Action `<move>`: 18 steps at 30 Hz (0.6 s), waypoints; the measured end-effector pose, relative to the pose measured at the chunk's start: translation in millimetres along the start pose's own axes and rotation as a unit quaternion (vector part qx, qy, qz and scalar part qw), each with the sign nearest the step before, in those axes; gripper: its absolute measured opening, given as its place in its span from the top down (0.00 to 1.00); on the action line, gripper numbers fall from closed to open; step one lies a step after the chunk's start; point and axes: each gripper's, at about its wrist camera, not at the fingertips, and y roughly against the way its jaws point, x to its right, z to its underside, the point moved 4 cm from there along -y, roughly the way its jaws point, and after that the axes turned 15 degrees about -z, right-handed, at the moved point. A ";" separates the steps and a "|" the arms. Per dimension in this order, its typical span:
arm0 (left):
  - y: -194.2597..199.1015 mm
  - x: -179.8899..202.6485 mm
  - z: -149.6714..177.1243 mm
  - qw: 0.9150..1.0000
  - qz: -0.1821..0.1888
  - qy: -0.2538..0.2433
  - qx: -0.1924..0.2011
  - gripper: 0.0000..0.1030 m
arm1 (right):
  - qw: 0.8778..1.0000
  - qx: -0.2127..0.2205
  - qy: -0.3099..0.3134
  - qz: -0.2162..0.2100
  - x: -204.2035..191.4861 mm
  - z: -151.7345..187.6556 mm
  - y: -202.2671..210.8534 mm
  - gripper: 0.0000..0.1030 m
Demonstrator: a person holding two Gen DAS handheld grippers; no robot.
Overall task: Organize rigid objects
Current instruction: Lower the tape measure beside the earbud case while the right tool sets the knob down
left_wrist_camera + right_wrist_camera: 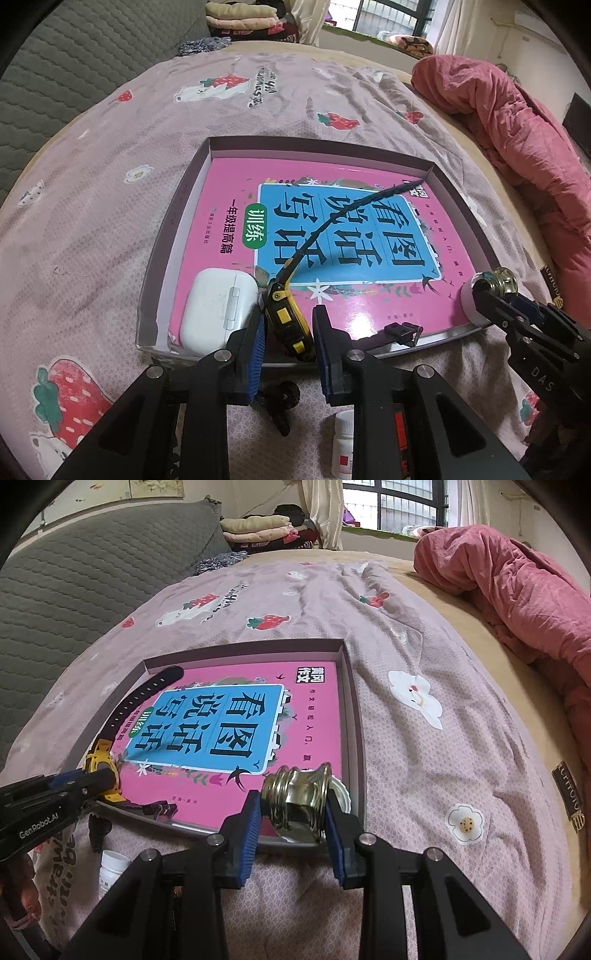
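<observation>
A shallow box [177, 206] on the bed holds a pink book [229, 184]. On the book lie a white earbud case [218, 314] and a yellow watch [286, 317] with a black strap. My left gripper [288, 325] is open, its jaws on either side of the watch body. My right gripper [293, 812] is shut on a light bulb [295, 797] by its brass screw base, over the box's near right corner [356, 760]. The bulb also shows in the left wrist view [496, 282], as does the watch in the right wrist view [103, 768].
A white pill bottle [343, 446] and a small black object [280, 400] lie on the strawberry-print sheet [110, 166] in front of the box. A pink quilt [517, 122] is heaped at the right. A grey headboard [74, 590] stands at the left.
</observation>
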 end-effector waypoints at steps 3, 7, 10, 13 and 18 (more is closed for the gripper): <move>-0.1 -0.2 -0.4 1.000 0.002 0.003 -0.001 0.75 | 1.000 0.001 0.000 0.001 0.5 0.3 0.7 0.66; 0.9 -0.7 -1.4 1.000 0.006 0.006 -0.001 0.75 | 1.000 0.003 -0.001 0.002 2.2 0.6 2.0 0.63; 0.7 -0.5 -2.6 1.000 0.005 0.005 0.000 0.74 | 1.000 0.006 -0.001 0.000 3.4 0.6 3.7 0.61; 0.4 -0.5 -3.0 1.000 0.005 0.004 -0.001 0.74 | 1.000 0.009 -0.001 -0.002 3.7 0.3 5.3 0.61; -0.1 0.0 -3.6 1.000 0.005 0.004 -0.001 0.73 | 1.000 0.017 0.004 -0.006 3.1 -0.1 9.4 0.60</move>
